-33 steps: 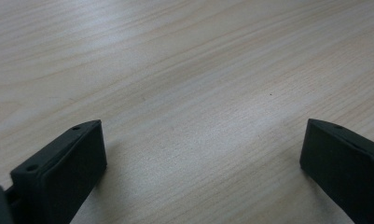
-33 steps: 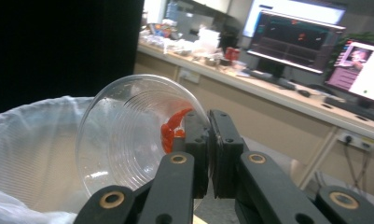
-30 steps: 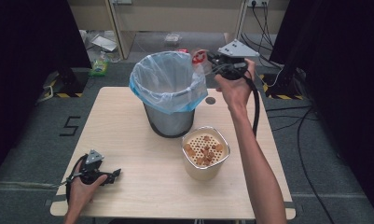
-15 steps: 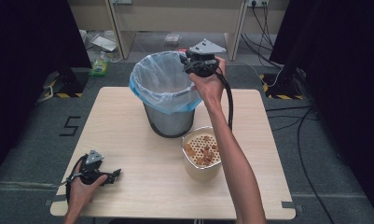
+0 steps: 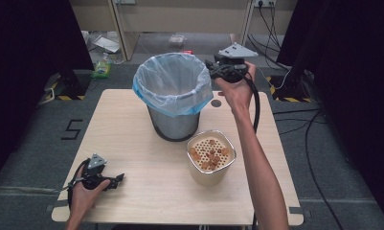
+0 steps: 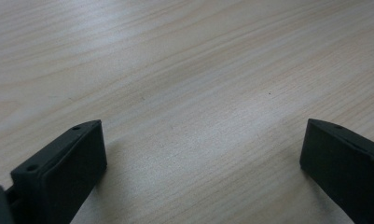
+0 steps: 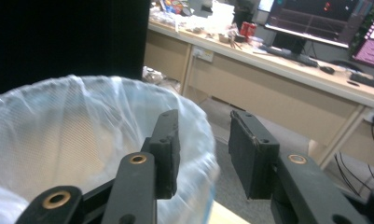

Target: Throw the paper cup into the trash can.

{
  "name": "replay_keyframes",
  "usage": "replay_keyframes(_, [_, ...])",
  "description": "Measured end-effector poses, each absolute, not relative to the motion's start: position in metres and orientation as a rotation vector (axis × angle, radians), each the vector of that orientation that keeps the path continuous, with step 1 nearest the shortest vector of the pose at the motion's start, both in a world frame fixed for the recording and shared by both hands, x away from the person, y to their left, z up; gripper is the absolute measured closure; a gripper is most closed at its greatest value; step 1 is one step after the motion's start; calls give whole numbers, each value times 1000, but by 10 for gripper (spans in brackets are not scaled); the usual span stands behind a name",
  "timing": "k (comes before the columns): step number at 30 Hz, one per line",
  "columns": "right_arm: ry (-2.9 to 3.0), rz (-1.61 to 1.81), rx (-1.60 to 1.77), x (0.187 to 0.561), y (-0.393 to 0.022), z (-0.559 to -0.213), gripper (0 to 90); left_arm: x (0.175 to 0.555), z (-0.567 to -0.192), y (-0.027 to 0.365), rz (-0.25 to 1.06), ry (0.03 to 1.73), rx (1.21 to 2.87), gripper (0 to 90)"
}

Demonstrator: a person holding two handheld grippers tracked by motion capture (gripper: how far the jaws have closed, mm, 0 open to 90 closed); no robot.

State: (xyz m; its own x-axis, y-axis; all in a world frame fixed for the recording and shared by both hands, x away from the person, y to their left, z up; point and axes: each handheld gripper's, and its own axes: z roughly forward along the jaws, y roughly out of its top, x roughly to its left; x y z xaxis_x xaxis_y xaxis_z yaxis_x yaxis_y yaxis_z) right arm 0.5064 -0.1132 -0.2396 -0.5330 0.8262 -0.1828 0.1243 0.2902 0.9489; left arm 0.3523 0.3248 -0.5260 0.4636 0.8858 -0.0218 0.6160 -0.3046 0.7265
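Right gripper [image 5: 213, 68] hovers at the lined bin's [image 5: 173, 93] rim, jaws parted, nothing between them. Left gripper [image 5: 114, 180] rests wide open on the table [image 5: 132, 143].

One bin [image 5: 173, 96], one tub [image 5: 211, 158], two tongs: left [image 5: 118, 179], right [image 5: 209, 65].

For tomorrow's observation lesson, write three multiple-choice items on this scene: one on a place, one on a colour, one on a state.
1. Where is the tub of snacks?
A. in front of the bin
B. inside the bin
C. on the floor

2. What colour is the bag lining the bin?
A. black
B. pale blue
C. red

3. How do the jaws of the left gripper stand?
A. shut on a snack
B. shut on the bag
C. open, with nothing between them

Answers: 1 A, the tub stands on the table on the person's side of the bin. 2 B, the high view shows a blue-tinted bag. 3 C, the left gripper view shows bare wood between the jaws.
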Motion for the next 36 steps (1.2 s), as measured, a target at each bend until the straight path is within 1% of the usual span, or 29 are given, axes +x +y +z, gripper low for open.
replay_keyframes(7, [1864, 1232, 920, 498, -152, -253, 577, 352, -526, 325, 510, 1245, 2035, 0])
replay_keyframes(16, [1864, 1167, 985, 482, -193, -275, 536, 352, -526, 325, 510, 1246, 2036, 0])
replay_keyframes(28, [1869, 1102, 1037, 450, -229, -306, 457, 352, -526, 325, 509, 1246, 2037, 0])
replay_keyframes(36, [1890, 1086, 1079, 423, -247, -345, 434, 352, -526, 325, 510, 1247, 2036, 0])
